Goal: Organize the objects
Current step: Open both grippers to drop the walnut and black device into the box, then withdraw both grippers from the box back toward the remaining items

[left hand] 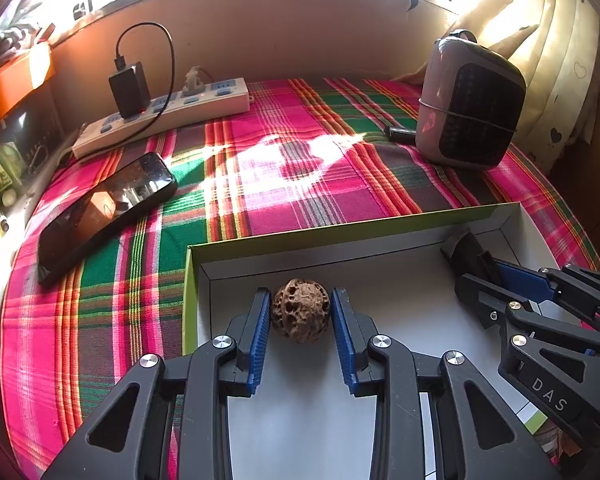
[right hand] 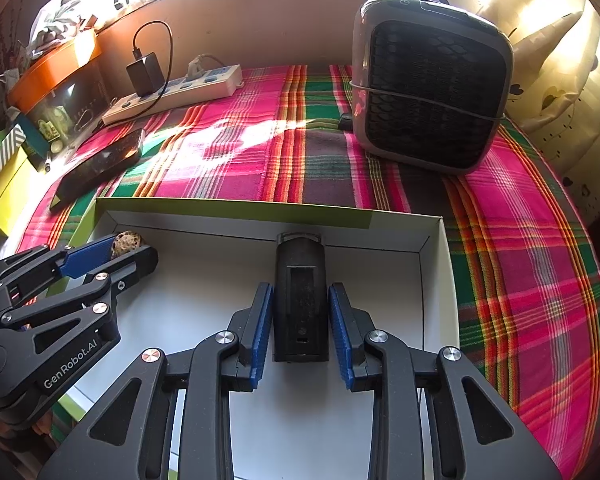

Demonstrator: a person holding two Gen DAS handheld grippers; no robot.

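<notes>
A shallow white box with a green rim (left hand: 340, 234) (right hand: 236, 210) lies on a plaid cloth. A brown wrinkled walnut (left hand: 300, 314) (right hand: 127, 242) sits between the blue pads of my left gripper (left hand: 300, 304) (right hand: 112, 254), inside the box at its left side. The pads stand right at its sides, with at most a hair of space. A black oblong device (right hand: 300, 296) (left hand: 470, 258) lies in the box between the pads of my right gripper (right hand: 300, 300) (left hand: 480, 268), with thin gaps on both sides.
A black phone (left hand: 104, 208) (right hand: 100, 164) lies on the cloth to the left. A white power strip with a black charger (left hand: 164, 116) (right hand: 172, 92) is at the back left. A grey desk fan (left hand: 468, 108) (right hand: 428, 84) stands at the back right, near a cream curtain (left hand: 548, 60).
</notes>
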